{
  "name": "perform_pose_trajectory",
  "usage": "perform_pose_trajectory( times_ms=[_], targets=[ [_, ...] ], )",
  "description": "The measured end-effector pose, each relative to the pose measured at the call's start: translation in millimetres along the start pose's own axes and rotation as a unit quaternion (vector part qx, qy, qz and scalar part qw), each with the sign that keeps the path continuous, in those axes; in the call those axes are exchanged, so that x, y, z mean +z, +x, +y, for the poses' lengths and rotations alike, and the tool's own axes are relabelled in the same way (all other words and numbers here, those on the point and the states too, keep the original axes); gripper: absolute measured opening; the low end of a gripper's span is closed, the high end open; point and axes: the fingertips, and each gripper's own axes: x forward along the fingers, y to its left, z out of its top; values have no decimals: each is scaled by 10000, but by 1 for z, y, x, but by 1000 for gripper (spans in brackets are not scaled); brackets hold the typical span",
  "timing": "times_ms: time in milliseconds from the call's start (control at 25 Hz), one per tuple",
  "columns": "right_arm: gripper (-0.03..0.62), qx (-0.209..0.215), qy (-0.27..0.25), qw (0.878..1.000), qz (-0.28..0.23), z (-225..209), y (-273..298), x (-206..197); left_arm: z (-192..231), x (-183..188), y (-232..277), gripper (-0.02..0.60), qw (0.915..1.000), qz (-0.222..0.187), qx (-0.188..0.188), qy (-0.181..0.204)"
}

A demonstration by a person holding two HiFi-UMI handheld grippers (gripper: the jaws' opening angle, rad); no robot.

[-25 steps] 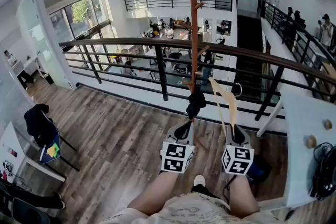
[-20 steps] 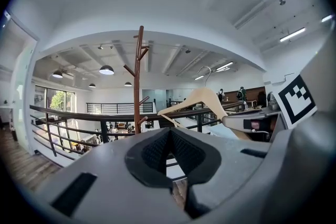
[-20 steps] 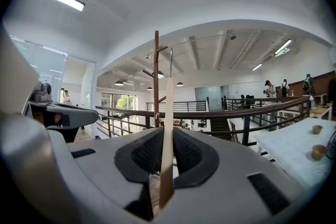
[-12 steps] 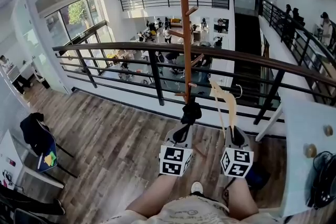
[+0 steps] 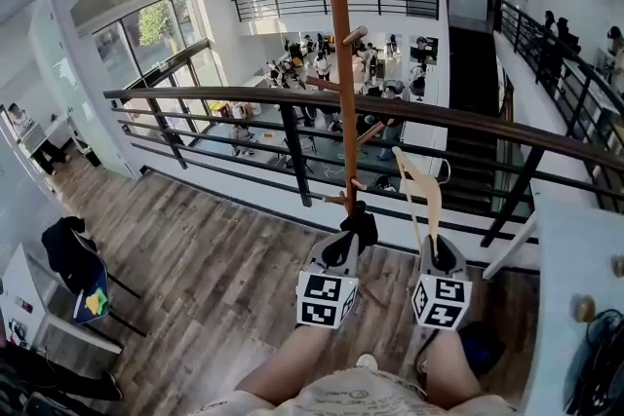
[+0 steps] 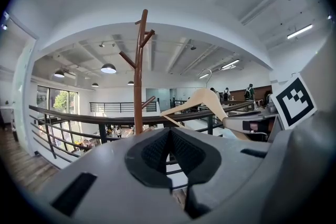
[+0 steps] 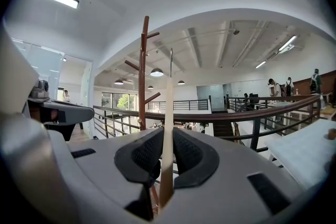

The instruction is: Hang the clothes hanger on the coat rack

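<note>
Clothes hanger, pale wood, upright in right gripper fingers, left gripper clenched empty

So the coat rack runs off the top edge in the head view. Its foot is lost behind the left gripper, and I can't tell from there if the tips touch the pole. The hanger has its lower end buried in the right gripper, and in the right gripper view it's edge-on, just a pale strip. The people downstairs are too tiny to make out. The forearms get chopped by the bottom edge.
</note>
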Motion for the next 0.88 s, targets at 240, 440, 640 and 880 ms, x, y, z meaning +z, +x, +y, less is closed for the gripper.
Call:
perform_pose_trajectory(
  times_ms=[240, 440, 640, 880],
  targets=[
    [51, 156, -47, 9998, 94, -12, 46, -1, 6, 0, 45, -3, 10000, 72, 6, -29],
    [51, 422, -194, 9988, 125, -11, 77, 8, 18, 10, 70, -3, 9998, 52, 159, -99],
    [51, 565, -321, 9978, 137, -6, 98, 5, 27, 2, 79, -3, 9994, 102, 309, -125],
    [51, 691, -521, 9961, 165, 8, 114, 6, 46, -3, 78, -3, 9985, 176, 486, -185]
  ],
)
